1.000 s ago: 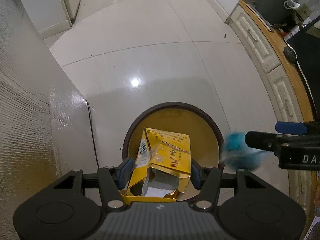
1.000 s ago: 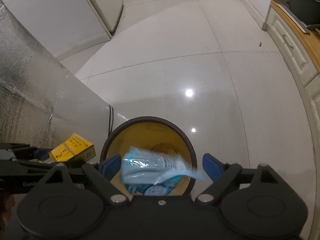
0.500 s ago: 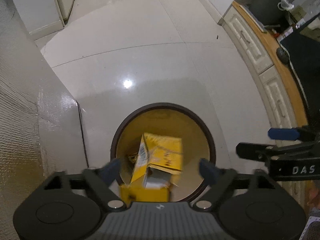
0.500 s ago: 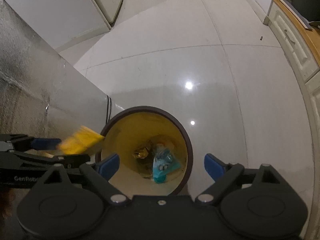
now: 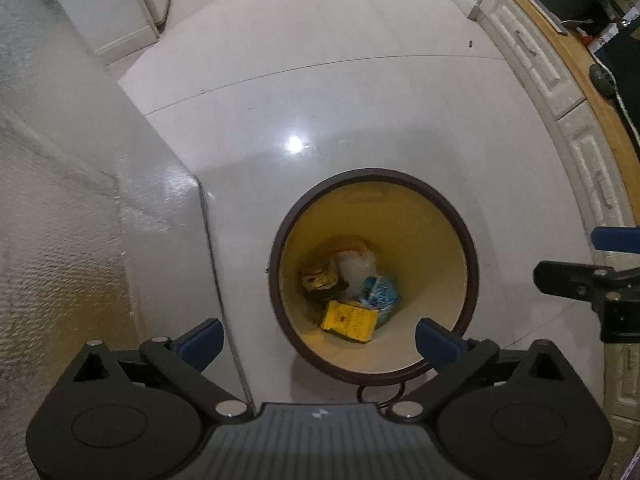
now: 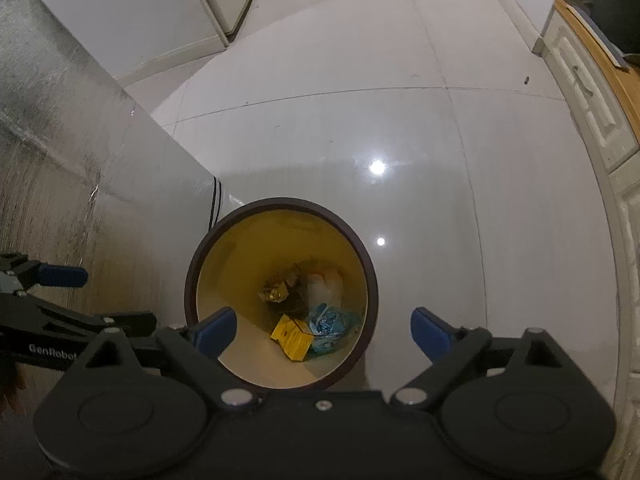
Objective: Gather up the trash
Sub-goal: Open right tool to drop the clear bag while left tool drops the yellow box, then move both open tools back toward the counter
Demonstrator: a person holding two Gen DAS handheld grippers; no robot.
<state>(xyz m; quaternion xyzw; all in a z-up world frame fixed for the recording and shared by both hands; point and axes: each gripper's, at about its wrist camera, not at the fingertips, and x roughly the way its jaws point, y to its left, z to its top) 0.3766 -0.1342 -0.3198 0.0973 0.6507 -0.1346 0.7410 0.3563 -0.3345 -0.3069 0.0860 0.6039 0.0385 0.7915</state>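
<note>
A round bin with a dark brown rim [image 5: 372, 172] [image 6: 280, 202] and a yellow inside stands on the floor below both grippers. At its bottom lie a yellow carton [image 5: 350, 321] [image 6: 291, 336], a blue wrapper [image 5: 380, 294] [image 6: 330, 326], a gold wrapper [image 5: 318, 280] and white plastic [image 5: 356, 266]. My left gripper [image 5: 318, 340] [image 6: 92, 298] points straight down over the bin's near-left side; its jaws are opening wide with nothing between them. My right gripper [image 6: 322, 330] [image 5: 592, 260] hangs over the bin too, open and empty.
A silver, textured panel [image 5: 60, 220] rises close on the left of the bin. White drawer fronts under a wooden top [image 5: 580, 128] run along the right. Glossy pale floor tiles [image 6: 340, 120] stretch ahead to a white cabinet [image 6: 192, 20].
The left gripper opened and let go of the yellow carton, which fell to the bin's bottom. The blue wrapper dropped from the right gripper into the bin as well.
</note>
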